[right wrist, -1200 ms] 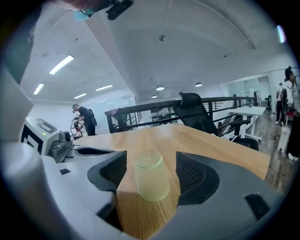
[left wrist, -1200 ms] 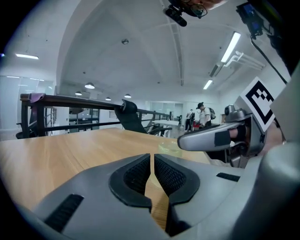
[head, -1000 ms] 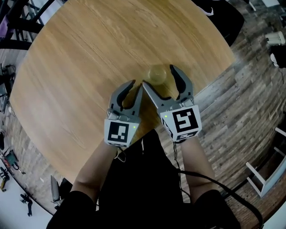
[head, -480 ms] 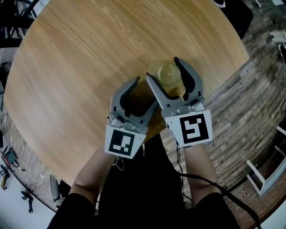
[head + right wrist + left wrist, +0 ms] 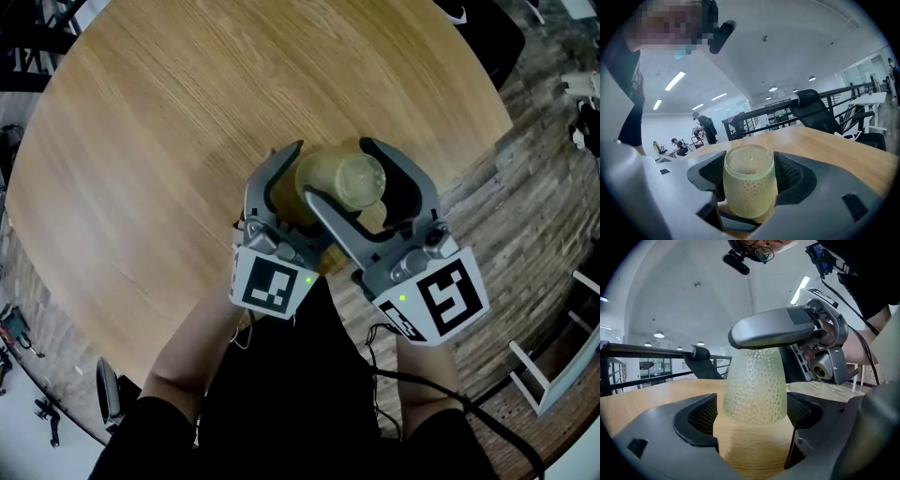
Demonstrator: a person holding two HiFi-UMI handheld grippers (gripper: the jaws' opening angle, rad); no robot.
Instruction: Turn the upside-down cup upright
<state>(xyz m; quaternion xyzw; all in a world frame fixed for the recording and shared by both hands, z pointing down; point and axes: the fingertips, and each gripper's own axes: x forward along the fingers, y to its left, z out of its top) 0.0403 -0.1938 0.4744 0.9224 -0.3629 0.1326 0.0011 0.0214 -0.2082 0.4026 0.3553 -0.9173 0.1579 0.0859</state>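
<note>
Fingers (image 5: 793,177) of the right gripper (image 5: 339,169): pressed against both sides of the cup (image 5: 345,178), grasping it near its closed end. Cup: pale yellow-green dimpled glass, upside down with the flat base uppermost and the wider mouth below, at the near edge of the worktop (image 5: 169,122); whether the mouth touches the wood cannot be told. Left gripper (image 5: 751,401): fingers spread around the cup's lower part, released; a strip of wood shows between one pad and the glass, while the other pad sits just beside it. One right finger crosses in front of the cup's top in the left gripper view. Marker cubes: one on the left gripper (image 5: 272,286), one on the right (image 5: 441,298), both toward the person and tilted. Worktop: round, light wood grain. Floor (image 5: 487,216): dark wood planks, beyond the worktop's right edge. Background, right gripper view: black office chair (image 5: 815,115) beside a dark railing (image 5: 778,110), two people (image 5: 705,125) far off under ceiling lights.
</note>
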